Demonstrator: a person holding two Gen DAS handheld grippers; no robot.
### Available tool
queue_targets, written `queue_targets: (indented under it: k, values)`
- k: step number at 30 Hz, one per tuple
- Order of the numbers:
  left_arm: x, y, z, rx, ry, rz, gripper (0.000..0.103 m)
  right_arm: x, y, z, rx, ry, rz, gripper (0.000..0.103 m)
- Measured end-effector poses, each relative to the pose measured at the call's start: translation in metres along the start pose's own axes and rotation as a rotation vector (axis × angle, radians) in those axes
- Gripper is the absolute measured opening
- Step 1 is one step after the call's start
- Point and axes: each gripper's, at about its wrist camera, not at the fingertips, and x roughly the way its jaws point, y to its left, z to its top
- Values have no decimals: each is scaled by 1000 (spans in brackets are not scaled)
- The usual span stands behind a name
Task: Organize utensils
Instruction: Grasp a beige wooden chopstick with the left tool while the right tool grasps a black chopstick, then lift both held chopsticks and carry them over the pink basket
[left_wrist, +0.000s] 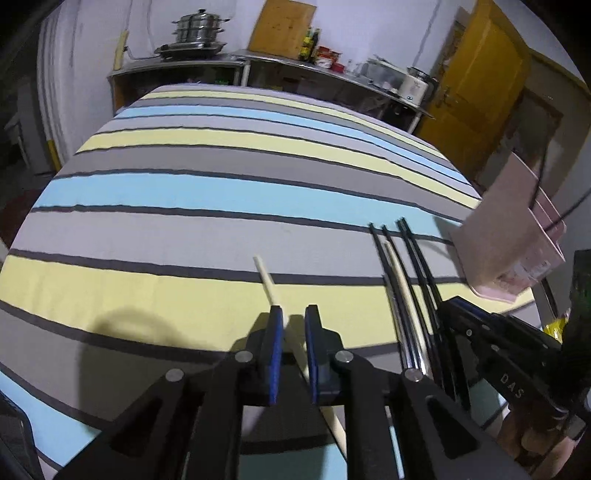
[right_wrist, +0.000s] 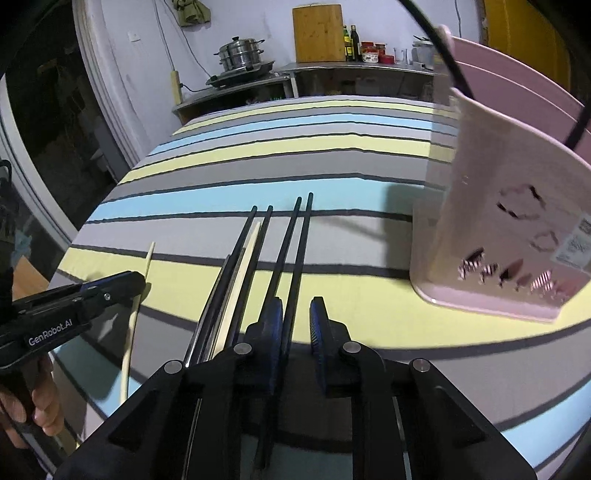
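A pale wooden chopstick (left_wrist: 267, 282) lies on the striped tablecloth and runs between the jaws of my left gripper (left_wrist: 294, 314), which stand narrowly apart around it, resting against the left pad. It also shows in the right wrist view (right_wrist: 135, 314). Several black chopsticks (right_wrist: 284, 251) and one more pale chopstick (right_wrist: 243, 266) lie side by side to the right. My right gripper (right_wrist: 298, 306) is open with a black chopstick between its jaws. The pink utensil holder (right_wrist: 498, 221) stands at the right.
The striped tablecloth (left_wrist: 221, 192) covers the table. A steel counter with a steamer pot (left_wrist: 197, 27), bottles and jars stands behind it. A yellow door (left_wrist: 476, 81) is at the back right. A black cable (right_wrist: 454, 66) hangs near the holder.
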Motion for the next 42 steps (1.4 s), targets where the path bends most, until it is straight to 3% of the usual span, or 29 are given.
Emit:
queue_targets:
  k: [3,10,13,21,42]
  values:
    - [1,1,2,-23,-8,-3,14,4,-1,6,0,5,-12,15]
    - [5,-9,4,39,-7,42,14,15,4,20,-16,20,-52,15]
    - [8,-13,7,69,-8,54,14,19,6,23,-28,23,-69,8]
    - [5,-4,14,31,1,7,7,9,1,27,6,13,-17,7]
    - [-114,-28,35,89,-197,-118,6,-105,11,30,18,-192,63,6]
